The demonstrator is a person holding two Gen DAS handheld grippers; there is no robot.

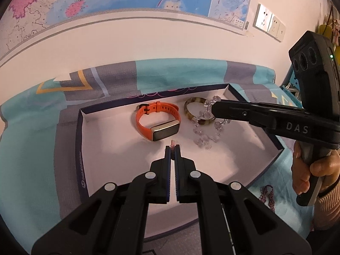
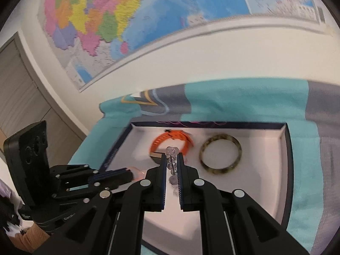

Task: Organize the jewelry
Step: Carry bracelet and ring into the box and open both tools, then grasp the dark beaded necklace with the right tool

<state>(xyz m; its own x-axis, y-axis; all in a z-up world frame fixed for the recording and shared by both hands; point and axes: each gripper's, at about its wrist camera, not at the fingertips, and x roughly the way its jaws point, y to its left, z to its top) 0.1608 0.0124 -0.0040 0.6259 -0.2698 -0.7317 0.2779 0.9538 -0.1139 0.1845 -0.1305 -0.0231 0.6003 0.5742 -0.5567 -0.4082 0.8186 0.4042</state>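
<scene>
A shallow white tray [image 1: 102, 140] with a dark rim holds an orange smart band [image 1: 158, 122] and a mottled bangle [image 1: 192, 111]. My left gripper [image 1: 173, 148] is shut on a pink beaded strand [image 1: 173, 144] above the tray's middle. My right gripper [image 2: 171, 159] is shut on a clear crystal bead bracelet [image 2: 171, 153], which hangs over the tray beside the bangle [image 2: 221, 156]; the bracelet also shows in the left wrist view [image 1: 204, 136]. The orange band [image 2: 170, 141] lies just beyond the right gripper's tips.
The tray [image 2: 284, 170] rests on a teal and grey patterned cloth [image 1: 31, 148]. A purple beaded strand [image 1: 268, 195] lies on the cloth right of the tray. A wall with maps [image 2: 127, 21] stands behind.
</scene>
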